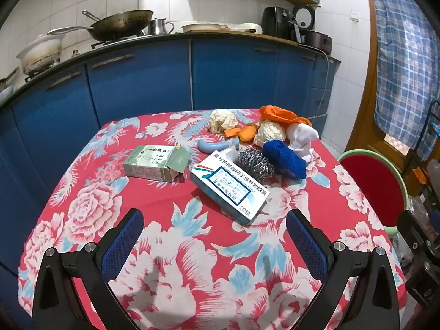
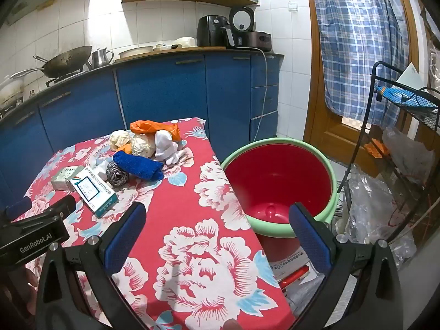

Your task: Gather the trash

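Note:
Trash lies in a heap on the red flowered tablecloth [image 1: 90, 192]: a white medicine box [image 1: 229, 188], a green carton [image 1: 155, 162], a steel scourer [image 1: 254, 161], a blue cloth [image 1: 284, 158], crumpled paper balls [image 1: 222, 119], an orange bag [image 1: 280, 115] and white tissue [image 1: 301, 137]. My left gripper [image 1: 214, 225] hovers open over the near half of the table, short of the white box. My right gripper [image 2: 217, 220] is open too, above the table's right edge, with the red bucket [image 2: 277, 176] just beyond its right finger. The same heap [image 2: 137, 154] lies left of the bucket.
Blue kitchen cabinets [image 1: 220, 77] with a wok [image 1: 121, 24] and appliances stand behind the table. A black wire rack [image 2: 398, 126] with plastic bags sits right of the bucket, before a door with a checked curtain [image 2: 354, 41]. Papers lie on the floor below the bucket.

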`<state>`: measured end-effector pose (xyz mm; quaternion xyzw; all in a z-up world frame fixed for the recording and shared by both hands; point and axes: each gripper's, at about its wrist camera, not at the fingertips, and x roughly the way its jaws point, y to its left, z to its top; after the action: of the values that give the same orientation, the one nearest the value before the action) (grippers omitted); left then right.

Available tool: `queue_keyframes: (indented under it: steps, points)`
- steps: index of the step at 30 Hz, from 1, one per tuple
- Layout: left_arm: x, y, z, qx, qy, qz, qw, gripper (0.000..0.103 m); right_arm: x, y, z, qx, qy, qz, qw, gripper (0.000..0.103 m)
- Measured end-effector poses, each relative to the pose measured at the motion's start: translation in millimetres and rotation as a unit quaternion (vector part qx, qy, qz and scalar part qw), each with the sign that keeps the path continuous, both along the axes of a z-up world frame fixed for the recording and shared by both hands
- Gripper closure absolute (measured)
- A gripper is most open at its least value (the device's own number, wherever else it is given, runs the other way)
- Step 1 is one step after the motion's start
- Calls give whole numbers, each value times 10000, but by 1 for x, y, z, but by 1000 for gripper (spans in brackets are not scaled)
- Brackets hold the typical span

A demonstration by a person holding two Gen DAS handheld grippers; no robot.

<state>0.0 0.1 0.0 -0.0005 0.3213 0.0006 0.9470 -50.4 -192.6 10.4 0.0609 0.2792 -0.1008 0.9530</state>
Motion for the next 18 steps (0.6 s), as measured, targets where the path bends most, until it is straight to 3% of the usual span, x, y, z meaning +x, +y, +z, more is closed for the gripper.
queue_keyframes:
  steps: [18]
  points:
    - [0,0,0,6,31,28,10000,0,0,1,0,-11,15,1,10000,1]
